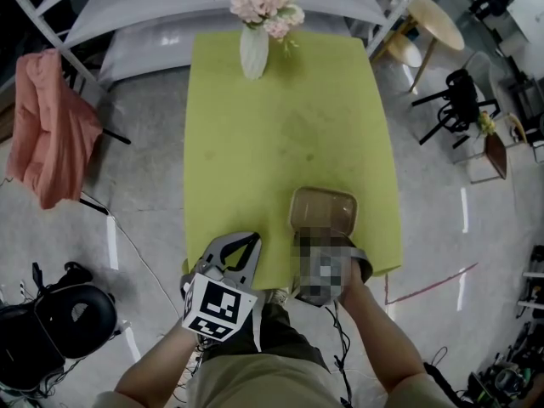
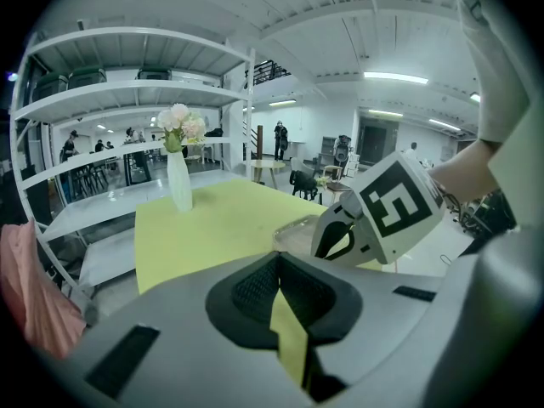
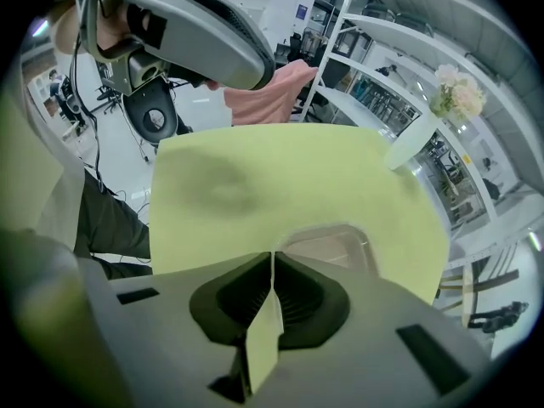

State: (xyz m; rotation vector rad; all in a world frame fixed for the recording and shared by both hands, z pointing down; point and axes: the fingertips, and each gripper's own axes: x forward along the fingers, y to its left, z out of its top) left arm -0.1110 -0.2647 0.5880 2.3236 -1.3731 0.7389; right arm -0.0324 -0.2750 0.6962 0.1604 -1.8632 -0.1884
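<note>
- Now left tongs [image 2: 278, 257] and right tongs [image 3: 272, 257] both sit closed, empty.
- Tray [image 1: 323, 211] just ahead of right tongs could skid if closed jaws nudge it.

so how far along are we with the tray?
Barely begun. Done: the tray sits at the near edge of the table and looks empty. In hand: nothing. The right tool hovers shut at the tray's near rim; the left tool is shut beside it at the table edge. Left: tray not yet gripped; vase stands at the far end.
</note>
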